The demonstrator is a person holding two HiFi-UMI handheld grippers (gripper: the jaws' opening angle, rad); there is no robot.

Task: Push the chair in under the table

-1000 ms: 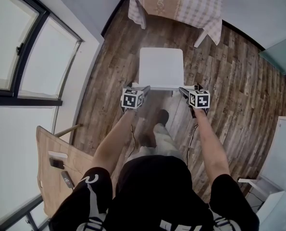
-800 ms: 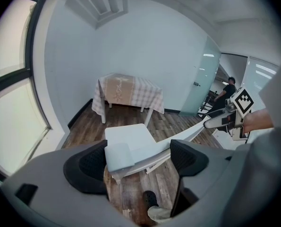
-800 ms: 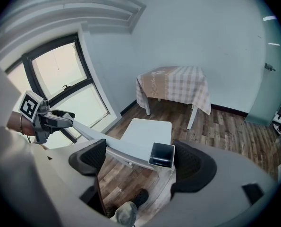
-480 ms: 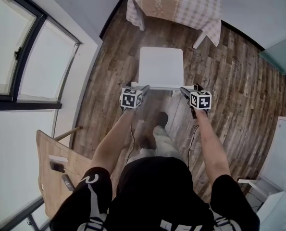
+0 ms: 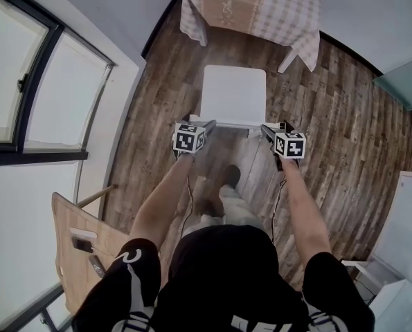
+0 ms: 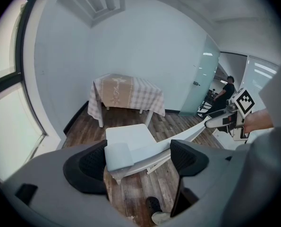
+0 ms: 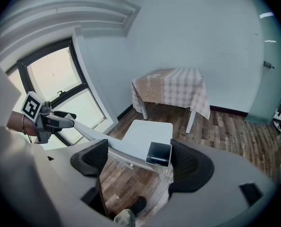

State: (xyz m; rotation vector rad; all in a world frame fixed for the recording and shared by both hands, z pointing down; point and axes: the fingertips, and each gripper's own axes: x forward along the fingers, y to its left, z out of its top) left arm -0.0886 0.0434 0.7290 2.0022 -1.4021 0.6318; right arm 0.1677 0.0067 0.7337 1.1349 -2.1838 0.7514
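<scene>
**Operator:** What could go wrong from here?

**Technician:** On the brown wood-plank floor, the square bench draped in beige checked cloth stands at 12 o'clock. The white flat-seated chair sits at centre, near it but not yet under. Uneven thrust would likely skew the chair into a white bench leg.

**Operator:** And the jaws?

**Technician:** Left gripper, 9 o'clock end of the backrest rail: jaws spread, rail end between them, unpinched. Right gripper, 3 o'clock end: jaws spread, just narrowed slightly, rail end between them, unpinched.
</scene>
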